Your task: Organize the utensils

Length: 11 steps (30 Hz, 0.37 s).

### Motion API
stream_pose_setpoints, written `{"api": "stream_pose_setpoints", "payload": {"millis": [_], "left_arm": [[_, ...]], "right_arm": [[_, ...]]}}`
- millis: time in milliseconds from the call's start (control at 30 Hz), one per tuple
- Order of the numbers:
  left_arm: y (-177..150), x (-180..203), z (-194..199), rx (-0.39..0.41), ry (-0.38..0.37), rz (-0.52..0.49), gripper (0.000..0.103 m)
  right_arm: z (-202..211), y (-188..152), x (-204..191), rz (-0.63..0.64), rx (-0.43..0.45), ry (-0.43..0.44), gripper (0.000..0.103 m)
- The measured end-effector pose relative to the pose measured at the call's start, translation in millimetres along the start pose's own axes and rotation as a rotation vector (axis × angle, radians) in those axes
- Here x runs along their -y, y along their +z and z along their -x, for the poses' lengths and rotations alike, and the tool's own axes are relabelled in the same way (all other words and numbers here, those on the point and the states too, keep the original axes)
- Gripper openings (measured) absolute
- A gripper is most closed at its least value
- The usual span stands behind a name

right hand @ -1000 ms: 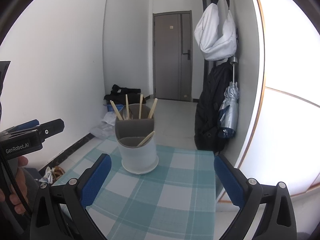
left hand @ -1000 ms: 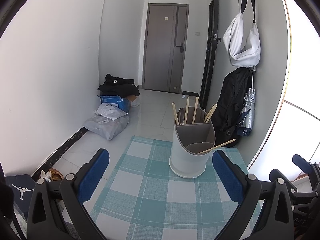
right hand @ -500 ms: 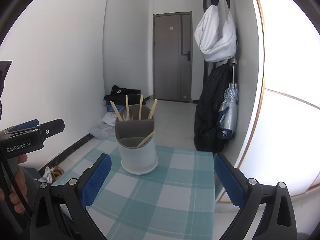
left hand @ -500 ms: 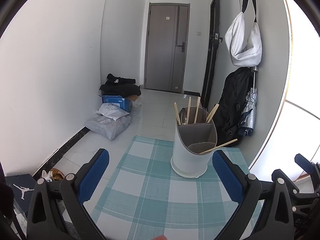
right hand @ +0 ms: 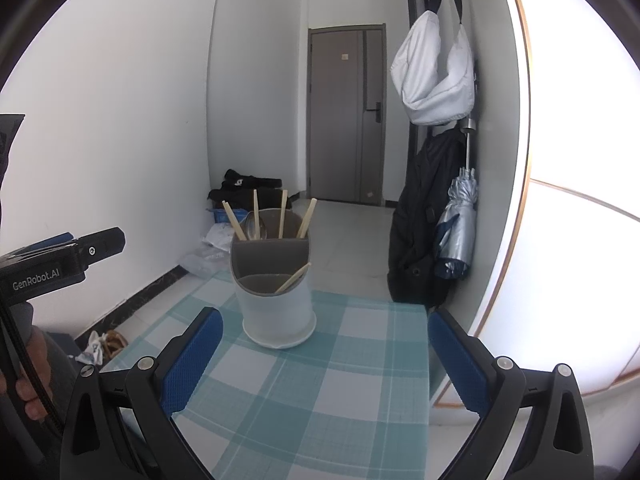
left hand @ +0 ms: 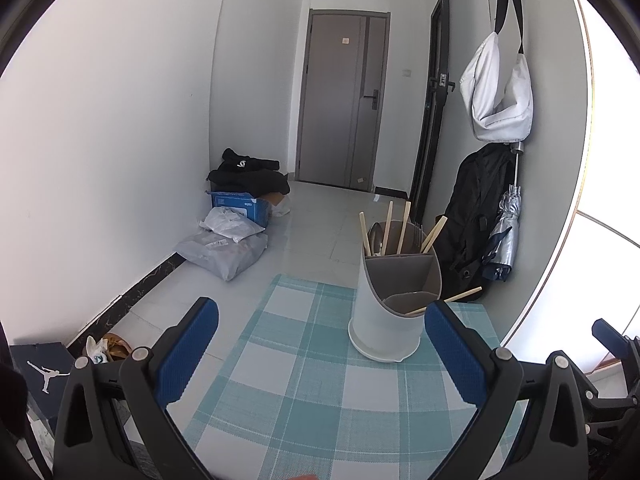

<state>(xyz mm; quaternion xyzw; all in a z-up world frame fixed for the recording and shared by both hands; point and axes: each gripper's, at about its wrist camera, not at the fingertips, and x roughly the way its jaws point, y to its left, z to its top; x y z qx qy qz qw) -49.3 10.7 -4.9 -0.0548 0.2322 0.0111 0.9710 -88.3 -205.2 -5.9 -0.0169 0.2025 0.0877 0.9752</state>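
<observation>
A white utensil holder [left hand: 387, 316] [right hand: 276, 312] with grey dividers stands on the checked tablecloth [left hand: 320, 380] [right hand: 320, 380]. Several wooden chopsticks [left hand: 405, 227] [right hand: 282, 214] and a metal spoon [right hand: 254, 225] stand in its back compartment. One chopstick [left hand: 460, 296] [right hand: 294, 278] leans out of the front compartment. My left gripper [left hand: 320, 352] is open and empty, held back from the holder. My right gripper [right hand: 324, 356] is open and empty too, with the holder ahead on the left.
The table's far edge lies just behind the holder. A black backpack [left hand: 468, 220] and folded umbrella [right hand: 456, 232] hang on the right wall. Bags and a blue box [left hand: 236, 204] lie on the floor. A hand [right hand: 28, 380] holds the other gripper [right hand: 60, 264] at left.
Both views have drifted slightly, so the holder sits a little farther right in the left wrist view. Both grippers stay open and empty.
</observation>
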Motion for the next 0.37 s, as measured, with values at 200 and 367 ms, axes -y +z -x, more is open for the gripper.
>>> {"api": "stream_pose_setpoints", "payload": {"millis": [200,367], "left_arm": [[-0.7,0.2,2.8,0.009,0.003,-0.008,0.101],[-1.6,4.8,5.1,0.017,0.008,-0.034,0.101]], "right_arm": [[0.2,0.1,-0.5,0.003,-0.003,-0.003,0.103],[-0.1,0.0,-1.5,0.004,-0.004,0.0,0.103]]}}
